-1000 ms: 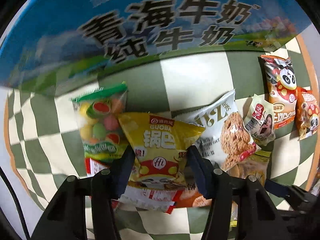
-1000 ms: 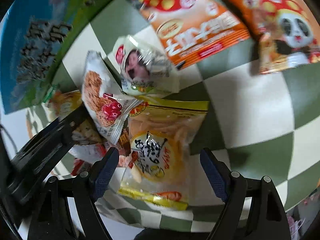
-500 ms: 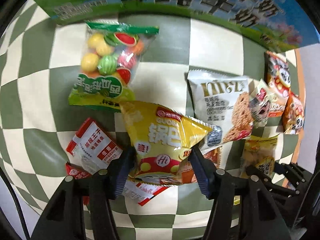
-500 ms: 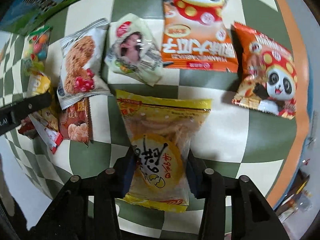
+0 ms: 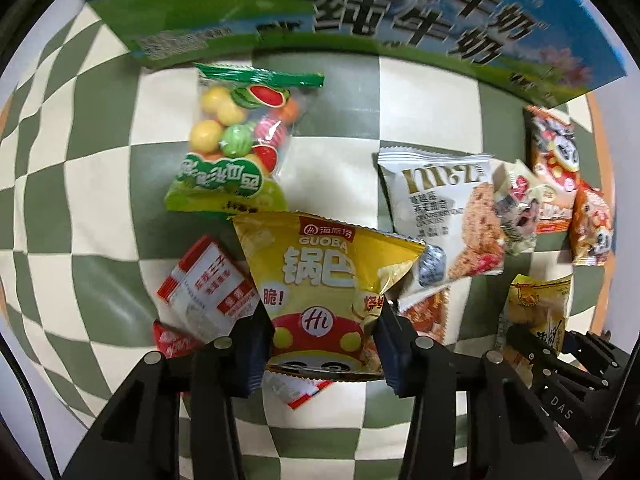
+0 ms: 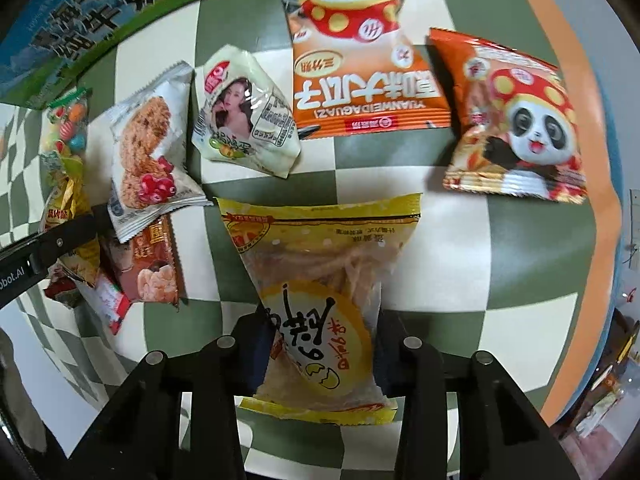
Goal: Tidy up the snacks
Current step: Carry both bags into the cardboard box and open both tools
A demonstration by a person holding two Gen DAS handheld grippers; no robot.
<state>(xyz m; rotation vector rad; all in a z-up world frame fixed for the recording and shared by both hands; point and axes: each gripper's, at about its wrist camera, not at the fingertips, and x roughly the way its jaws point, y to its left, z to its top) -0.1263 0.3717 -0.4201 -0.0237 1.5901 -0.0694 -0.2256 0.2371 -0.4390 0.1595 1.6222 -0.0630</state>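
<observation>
Nearest in the left wrist view, the left gripper (image 5: 324, 344) is closed on the yellow Guoba crisps bag (image 5: 320, 280), its pads pressing the lower sides of the bag. The bag looks puffed with air, so I judge it light and soft, with brittle pieces inside; a hold near the bottom seam is safer than a squeeze on the middle. The foil seems smooth and may slip if it is tilted.

In the right wrist view, the right gripper (image 6: 324, 352) is closed on the clear-and-yellow bag of fried strips (image 6: 320, 292), gripped at its narrow lower part. The strips inside look thin and fragile, so the grip should be gentle.

Under and beside the Guoba bag lie red-and-white sachets (image 5: 208, 284) on the checkered cloth (image 5: 100, 220). Further away lie the fruit candy bag (image 5: 236, 148) and the white oat cookie packet (image 5: 444, 208). Beyond the fried strips lie the orange panda seed bag (image 6: 360, 60) and a second panda bag (image 6: 516, 124). Farthest stands the blue milk carton box (image 5: 400, 12).
</observation>
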